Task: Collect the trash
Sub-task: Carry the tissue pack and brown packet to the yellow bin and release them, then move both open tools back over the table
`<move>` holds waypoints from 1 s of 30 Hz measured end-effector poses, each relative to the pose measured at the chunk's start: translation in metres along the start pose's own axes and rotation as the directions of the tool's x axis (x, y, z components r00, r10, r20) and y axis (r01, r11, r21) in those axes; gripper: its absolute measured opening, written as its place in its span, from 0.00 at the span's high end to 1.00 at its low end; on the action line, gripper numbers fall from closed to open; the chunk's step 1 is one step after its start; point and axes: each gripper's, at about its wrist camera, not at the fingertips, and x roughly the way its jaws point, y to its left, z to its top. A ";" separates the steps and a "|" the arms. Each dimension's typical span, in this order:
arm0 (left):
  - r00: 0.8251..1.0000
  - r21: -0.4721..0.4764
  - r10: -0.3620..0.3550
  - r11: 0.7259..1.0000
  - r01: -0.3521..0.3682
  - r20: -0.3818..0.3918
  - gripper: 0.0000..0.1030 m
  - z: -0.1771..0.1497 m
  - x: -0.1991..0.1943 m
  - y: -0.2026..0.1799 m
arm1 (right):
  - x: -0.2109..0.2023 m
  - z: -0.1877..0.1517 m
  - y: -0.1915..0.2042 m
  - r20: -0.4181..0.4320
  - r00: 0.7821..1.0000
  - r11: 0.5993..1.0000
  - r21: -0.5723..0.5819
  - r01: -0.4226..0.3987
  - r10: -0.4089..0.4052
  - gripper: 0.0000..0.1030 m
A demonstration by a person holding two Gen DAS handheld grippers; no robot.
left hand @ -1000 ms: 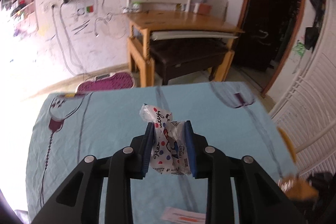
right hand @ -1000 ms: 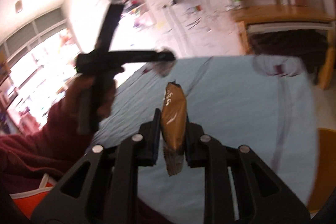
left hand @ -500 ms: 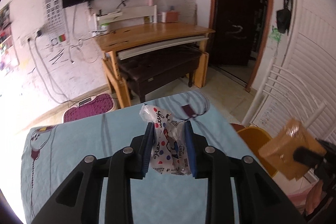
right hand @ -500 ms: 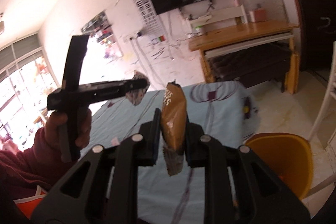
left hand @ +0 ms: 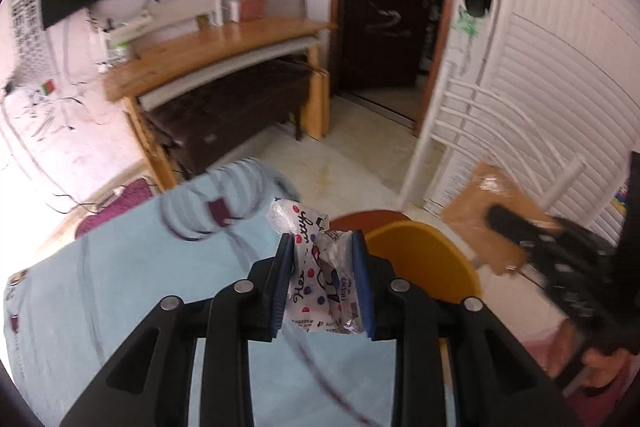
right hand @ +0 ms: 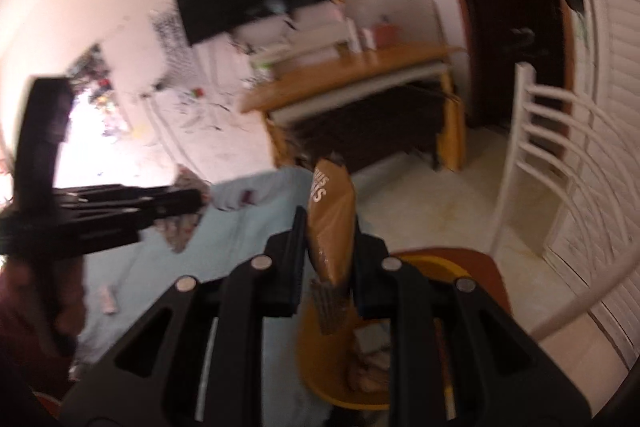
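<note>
My left gripper [left hand: 323,283] is shut on a white polka-dot wrapper [left hand: 316,283] and holds it above the right edge of the light blue tablecloth [left hand: 120,287]. My right gripper [right hand: 326,231] is shut on a brown snack wrapper [right hand: 332,227] and hangs over a yellow bin [right hand: 316,343] with scraps inside. The bin [left hand: 424,267] also shows in the left wrist view, just right of the table. There the right gripper [left hand: 520,227] with its brown wrapper [left hand: 480,211] is at the far right. The left gripper [right hand: 176,203] shows at the left in the right wrist view.
A white chair [right hand: 560,187] stands right of the bin, on a brown mat [right hand: 488,271]. A wooden desk [left hand: 216,47] and a dark doorway [left hand: 392,7] are beyond. A small white scrap [right hand: 108,301] lies on the tablecloth.
Both grippers have swung right, away from the middle of the table and toward the yellow bin, each still holding its wrapper. The right gripper now hangs over the bin.
</note>
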 end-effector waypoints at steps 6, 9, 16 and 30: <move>0.992 0.004 -0.086 0.996 0.087 -0.094 0.76 0.001 0.039 -0.037 | 0.035 -0.009 -0.020 -0.081 0.996 0.999 0.034 0.028 -0.025 0.82; 0.985 -0.005 -0.105 0.994 0.105 -0.134 0.75 0.001 0.059 -0.046 | 0.048 -0.015 -0.030 -0.112 0.993 0.998 0.056 0.038 -0.031 0.82; 0.974 -0.020 -0.126 0.992 0.125 -0.189 0.42 -0.002 0.092 -0.059 | 0.070 -0.028 -0.056 -0.171 0.983 0.988 0.130 0.082 -0.059 0.66; 0.987 -0.045 -0.116 0.993 0.112 -0.107 0.29 -0.010 0.068 -0.031 | 0.067 -0.027 -0.066 -0.150 0.987 0.978 0.188 0.092 -0.063 0.40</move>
